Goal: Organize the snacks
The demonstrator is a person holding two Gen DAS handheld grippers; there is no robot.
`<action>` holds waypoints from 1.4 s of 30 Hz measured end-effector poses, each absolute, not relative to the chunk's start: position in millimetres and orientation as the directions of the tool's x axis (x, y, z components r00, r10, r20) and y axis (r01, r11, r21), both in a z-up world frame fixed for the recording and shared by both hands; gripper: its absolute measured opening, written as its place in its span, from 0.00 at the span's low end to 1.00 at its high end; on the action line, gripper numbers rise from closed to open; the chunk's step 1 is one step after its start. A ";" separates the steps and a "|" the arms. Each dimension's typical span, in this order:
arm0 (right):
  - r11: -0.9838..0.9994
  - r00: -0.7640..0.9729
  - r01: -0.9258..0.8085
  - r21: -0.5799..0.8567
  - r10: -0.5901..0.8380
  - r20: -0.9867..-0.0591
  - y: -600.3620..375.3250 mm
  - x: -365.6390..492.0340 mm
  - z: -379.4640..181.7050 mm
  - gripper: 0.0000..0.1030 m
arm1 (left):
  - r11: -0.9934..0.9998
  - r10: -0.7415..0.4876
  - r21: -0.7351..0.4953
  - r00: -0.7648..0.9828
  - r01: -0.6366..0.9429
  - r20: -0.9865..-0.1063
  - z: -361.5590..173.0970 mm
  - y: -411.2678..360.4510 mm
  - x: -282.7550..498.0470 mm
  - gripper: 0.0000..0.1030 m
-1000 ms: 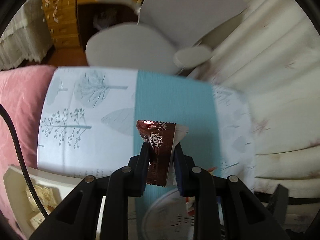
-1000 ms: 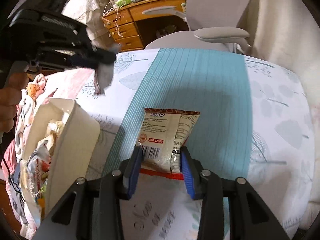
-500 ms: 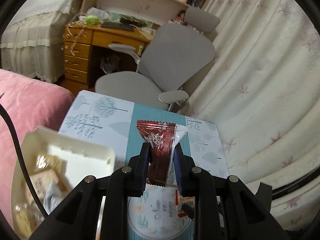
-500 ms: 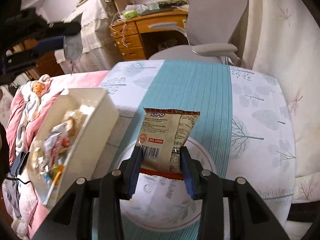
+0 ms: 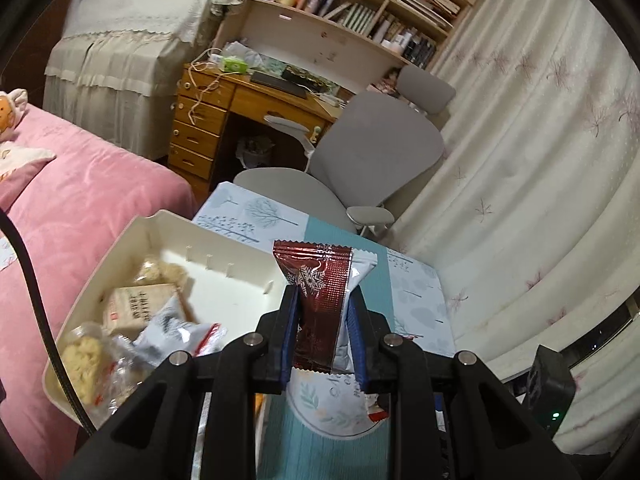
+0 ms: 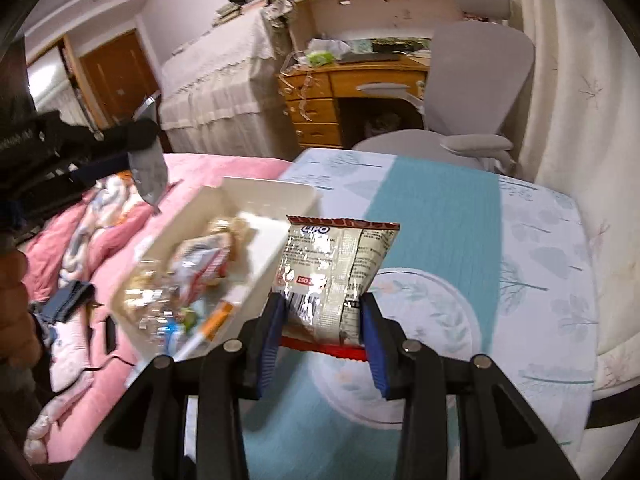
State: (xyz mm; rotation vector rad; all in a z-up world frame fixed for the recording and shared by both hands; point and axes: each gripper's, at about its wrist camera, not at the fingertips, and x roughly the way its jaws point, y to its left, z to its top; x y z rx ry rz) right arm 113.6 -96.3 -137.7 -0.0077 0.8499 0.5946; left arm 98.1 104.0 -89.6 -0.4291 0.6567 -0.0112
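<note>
Task status: partly complete. The cream storage bin (image 5: 208,240) at the table's left edge, next to the pink bed (image 5: 100,184), already holds several wrapped snacks, piled toward its near end; the far end is bare. 2 packets are not yet deposited, both held in the air.

Left gripper (image 5: 322,340): jaws pressed in tight, pinching a dark red foil packet (image 5: 320,304) with a white snowflake print. A white-backed layer shows behind it; whether this is 1 folded wrapper or 2 cannot be determined. The packet stands upright, just right of the bin's near wall.

Right gripper (image 6: 322,334): jaws part-way in, clamping a LIPO snack bag (image 6: 334,272) by its lower end. The bag is glossy, beige with a brown top seam and red bottom edge, barcode facing the camera, slightly crumpled. It hangs above the table (image 6: 440,208), beside the bin's right wall.

Remaining, by judgement: carry both packets over the bin and release.
</note>
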 end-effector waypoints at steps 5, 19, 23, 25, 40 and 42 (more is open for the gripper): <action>0.810 0.506 -0.543 0.221 0.526 -0.684 -75.7 89.4 -131.2 0.37 | 0.896 -0.173 -0.430 0.799 -0.115 -0.575 -91.5 133.7 71.3 0.21; 0.863 0.546 -0.430 0.266 0.483 -0.685 12.9 35.6 -134.5 0.37 | 0.903 -0.336 -0.429 0.685 0.038 -0.647 -105.0 222.8 43.4 0.21; 0.875 0.541 -0.363 0.321 0.478 -0.692 33.6 23.3 -148.2 0.40 | 0.913 -0.351 -0.403 0.622 0.062 -0.699 -114.8 237.2 47.1 0.32; 0.885 0.545 -0.315 0.342 0.464 -0.699 40.4 20.1 -155.5 0.42 | 0.920 -0.341 -0.388 0.595 0.053 -0.727 -119.0 241.2 48.6 0.47; 0.932 0.573 -0.112 0.345 0.344 -0.743 5.4 -7.1 -163.5 0.70 | 0.935 -0.286 -0.355 0.559 -0.016 -0.778 -133.2 228.9 32.4 0.77; 0.934 0.561 -0.101 0.341 0.337 -0.756 -8.2 -14.5 -165.8 0.71 | 0.937 -0.261 -0.346 0.562 -0.049 -0.785 -138.7 220.4 22.9 0.77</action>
